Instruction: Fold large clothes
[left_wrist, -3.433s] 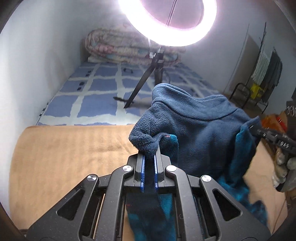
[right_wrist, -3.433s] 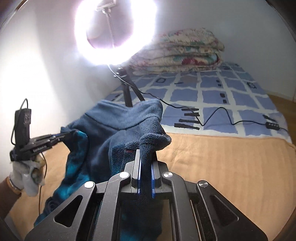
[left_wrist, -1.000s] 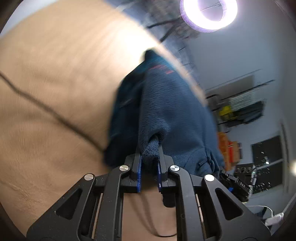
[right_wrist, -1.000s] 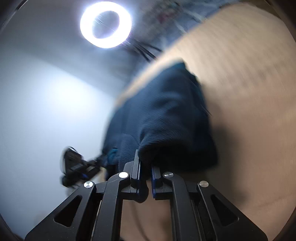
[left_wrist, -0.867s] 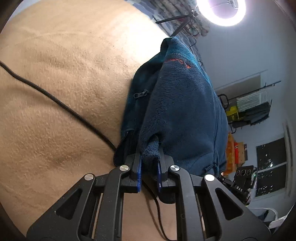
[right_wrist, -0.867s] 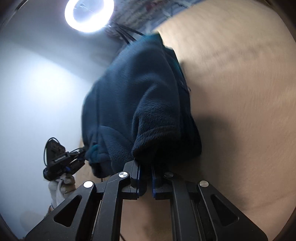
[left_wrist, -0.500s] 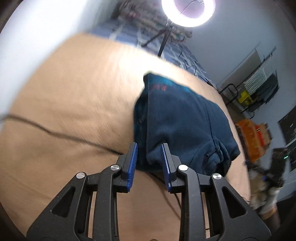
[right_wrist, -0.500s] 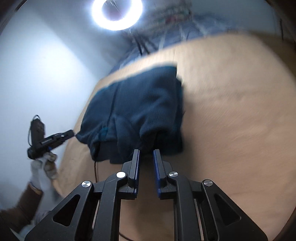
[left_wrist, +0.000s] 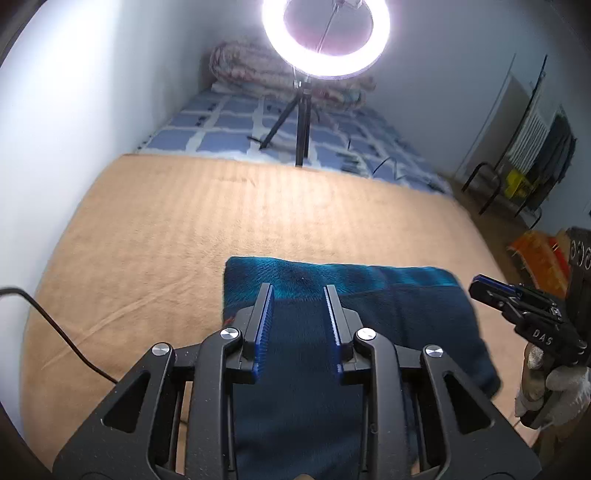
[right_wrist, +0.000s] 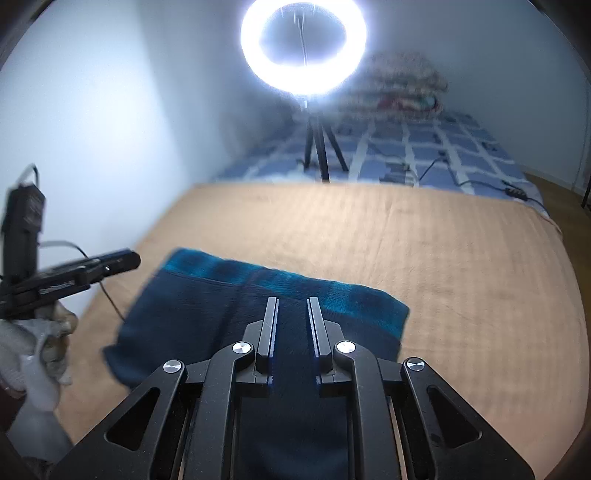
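Observation:
A dark blue fleece garment (left_wrist: 388, 314) lies folded flat on the tan blanket (left_wrist: 184, 229), a teal inner edge showing along its far side. It also shows in the right wrist view (right_wrist: 207, 314). My left gripper (left_wrist: 298, 291) is open and empty, hovering over the garment's left part. My right gripper (right_wrist: 293, 304) is open and empty over the garment's right part. The right gripper appears in the left wrist view (left_wrist: 517, 302) at the garment's right edge. The left gripper appears in the right wrist view (right_wrist: 92, 269) at its left edge.
A ring light (left_wrist: 325, 37) on a tripod (left_wrist: 299, 122) stands on the blue checked bedding (left_wrist: 229, 136) beyond the blanket. A folded quilt (left_wrist: 251, 70) lies at the back wall. A black cable (left_wrist: 55, 328) runs over the blanket at left. A clothes rack (left_wrist: 535, 147) stands at right.
Both grippers held the fleece lifted, then laid it folded on the blanket. Both have opened, let go and drawn back above it.

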